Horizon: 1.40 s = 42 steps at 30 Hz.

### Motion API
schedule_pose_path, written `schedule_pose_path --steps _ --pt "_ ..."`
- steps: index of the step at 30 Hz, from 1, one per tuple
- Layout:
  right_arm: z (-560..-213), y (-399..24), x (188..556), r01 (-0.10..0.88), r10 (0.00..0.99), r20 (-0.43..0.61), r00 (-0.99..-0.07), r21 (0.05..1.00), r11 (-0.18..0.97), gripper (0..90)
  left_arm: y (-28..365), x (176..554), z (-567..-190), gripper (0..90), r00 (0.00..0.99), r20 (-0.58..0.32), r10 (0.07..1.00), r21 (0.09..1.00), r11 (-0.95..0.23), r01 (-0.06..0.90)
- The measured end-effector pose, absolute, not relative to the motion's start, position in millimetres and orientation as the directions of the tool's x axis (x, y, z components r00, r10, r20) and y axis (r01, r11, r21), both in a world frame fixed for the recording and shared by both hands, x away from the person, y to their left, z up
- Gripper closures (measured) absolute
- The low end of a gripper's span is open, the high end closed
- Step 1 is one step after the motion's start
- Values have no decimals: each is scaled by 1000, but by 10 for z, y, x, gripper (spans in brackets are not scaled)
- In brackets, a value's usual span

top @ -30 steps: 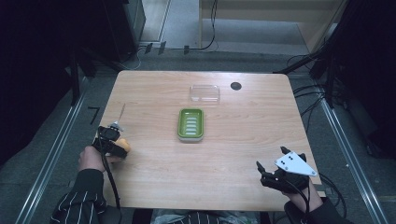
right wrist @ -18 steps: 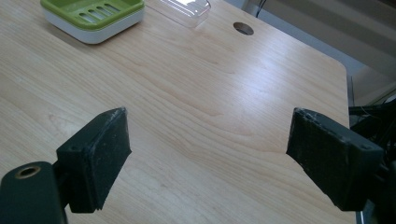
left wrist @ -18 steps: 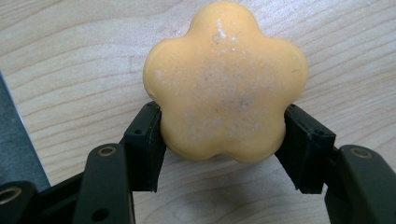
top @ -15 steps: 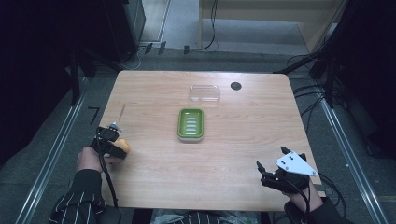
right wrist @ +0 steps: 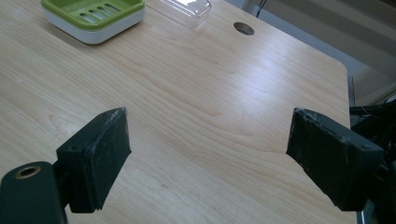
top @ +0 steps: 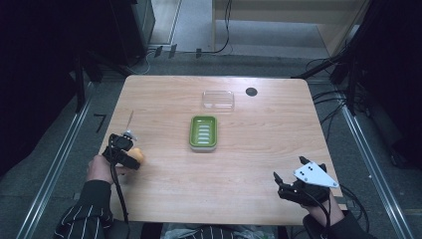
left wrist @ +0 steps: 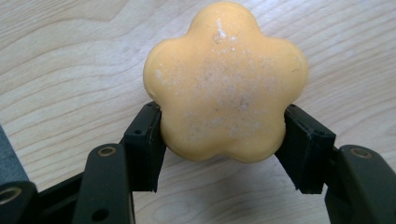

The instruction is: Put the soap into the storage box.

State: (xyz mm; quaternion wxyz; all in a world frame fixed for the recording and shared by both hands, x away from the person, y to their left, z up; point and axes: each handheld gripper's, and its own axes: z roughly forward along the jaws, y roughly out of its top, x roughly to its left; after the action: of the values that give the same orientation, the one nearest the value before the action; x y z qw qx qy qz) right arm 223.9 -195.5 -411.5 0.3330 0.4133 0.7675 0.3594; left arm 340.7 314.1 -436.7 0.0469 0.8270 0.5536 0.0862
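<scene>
An orange flower-shaped soap (left wrist: pixel 226 84) sits between the pads of my left gripper (left wrist: pixel 224 144), which press on its two sides just above the wood. In the high view this left gripper (top: pixel 128 153) is at the table's left side, with the orange soap (top: pixel 137 156) at its tip. A green soap dish (top: pixel 203 132) stands empty in the middle of the table, well to the right of it. My right gripper (top: pixel 288 172) rests near the front right corner, its jaws wide apart with nothing between them (right wrist: pixel 208 154).
A clear plastic lid (top: pixel 218 99) lies behind the dish, and a round cable hole (top: pixel 251 91) is beside it. The dish (right wrist: pixel 93 14) and the lid (right wrist: pixel 184 9) also appear at the top of the right gripper view. Dark floor and cables surround the table (top: pixel 249 164).
</scene>
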Motion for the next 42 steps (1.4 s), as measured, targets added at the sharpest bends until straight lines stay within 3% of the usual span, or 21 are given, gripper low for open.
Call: schedule_pose_path --steps 42 --pt "-4116 -1949 2238 396 872 -219 -438 824 405 137 2503 3510 -4156 394 535 120 836 169 -549 819"
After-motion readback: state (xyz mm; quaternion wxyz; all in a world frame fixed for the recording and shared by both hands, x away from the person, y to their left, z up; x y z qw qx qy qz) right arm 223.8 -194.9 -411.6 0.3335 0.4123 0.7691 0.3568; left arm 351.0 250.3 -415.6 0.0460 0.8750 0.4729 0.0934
